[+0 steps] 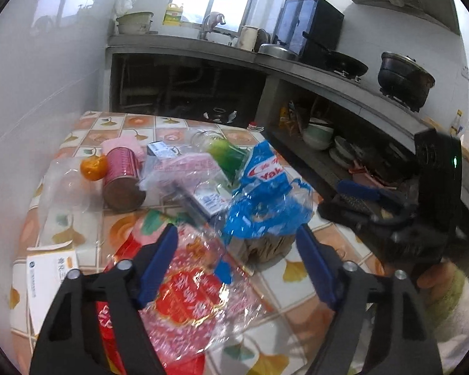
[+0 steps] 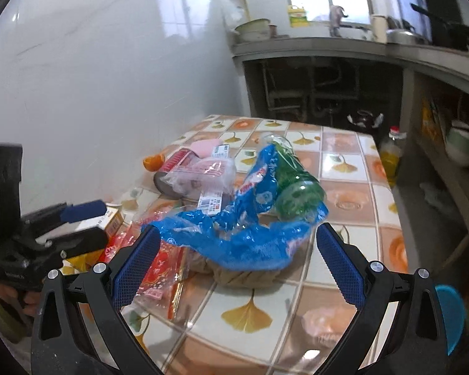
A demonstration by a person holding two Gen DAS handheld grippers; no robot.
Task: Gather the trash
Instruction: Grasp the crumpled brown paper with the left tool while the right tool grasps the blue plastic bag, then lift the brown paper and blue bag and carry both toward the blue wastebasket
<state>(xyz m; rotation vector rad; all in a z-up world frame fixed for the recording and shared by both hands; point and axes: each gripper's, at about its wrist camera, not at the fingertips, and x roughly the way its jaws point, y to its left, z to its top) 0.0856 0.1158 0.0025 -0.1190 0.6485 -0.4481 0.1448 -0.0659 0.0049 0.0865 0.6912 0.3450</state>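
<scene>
Trash lies heaped on a table (image 1: 281, 284) with a leaf-patterned cover. My left gripper (image 1: 237, 262) is open over a red-and-clear wrapper (image 1: 187, 300); its left pad lies over that wrapper. Just ahead, a blue plastic bag (image 1: 265, 193) drapes over a brown crumpled wad (image 1: 265, 248). My right gripper (image 2: 239, 265) is open, with the blue bag (image 2: 250, 243) and brown wad (image 2: 250, 273) between its wide-apart pads, which do not press on them. A green bottle (image 2: 294, 187) rests behind the bag. Each view shows the other gripper: the right (image 1: 344, 201), the left (image 2: 93, 223).
A pink can (image 1: 122, 175), an orange (image 1: 93, 167), a clear plastic tub (image 1: 65, 187), a pink-printed bag (image 1: 184, 168) and a small carton (image 1: 209, 200) crowd the far left. A white booklet (image 1: 50, 268) lies near left. Wall on the left; counter with a wok (image 1: 344, 62) behind.
</scene>
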